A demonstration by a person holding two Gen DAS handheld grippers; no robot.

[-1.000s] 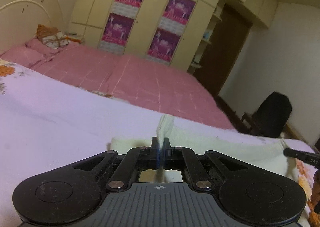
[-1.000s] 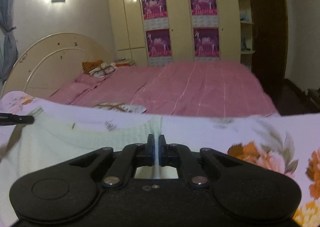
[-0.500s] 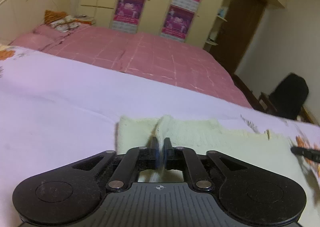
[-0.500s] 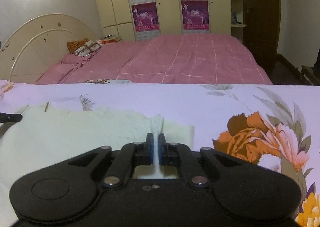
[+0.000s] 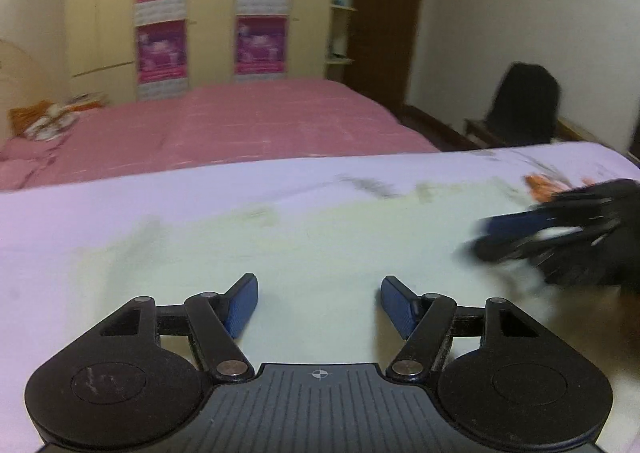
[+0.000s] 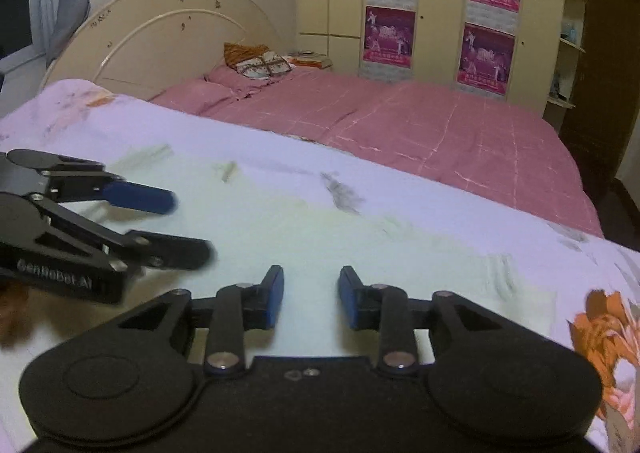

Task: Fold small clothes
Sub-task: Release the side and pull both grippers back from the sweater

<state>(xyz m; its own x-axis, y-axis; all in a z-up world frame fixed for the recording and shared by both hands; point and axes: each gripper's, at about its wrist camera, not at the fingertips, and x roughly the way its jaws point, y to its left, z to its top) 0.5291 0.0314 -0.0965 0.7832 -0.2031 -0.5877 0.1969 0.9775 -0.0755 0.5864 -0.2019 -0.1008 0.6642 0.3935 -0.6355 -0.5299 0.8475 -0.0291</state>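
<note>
A pale green garment [image 5: 320, 237] lies flat on the lilac floral sheet [image 5: 100, 205]; it also shows in the right wrist view [image 6: 304, 233]. My left gripper [image 5: 319, 303] is open and empty just above the garment. My right gripper [image 6: 311, 295] is open and empty over the same cloth. The right gripper shows blurred at the right of the left wrist view [image 5: 560, 233]. The left gripper shows at the left of the right wrist view [image 6: 120, 221], open. The two grippers are close together over the garment.
A pink bed [image 6: 400, 125] with pillows [image 6: 260, 63] and a cream headboard [image 6: 168, 25] lies beyond the sheet. A cream wardrobe with posters [image 5: 216, 13] fills the back wall. A dark chair [image 5: 520, 105] stands by the right wall, near a brown door [image 5: 384, 13].
Both grippers were shut on folds of the garment and lowered them to the sheet. Both have opened and let go; the garment now lies flat beneath them.
</note>
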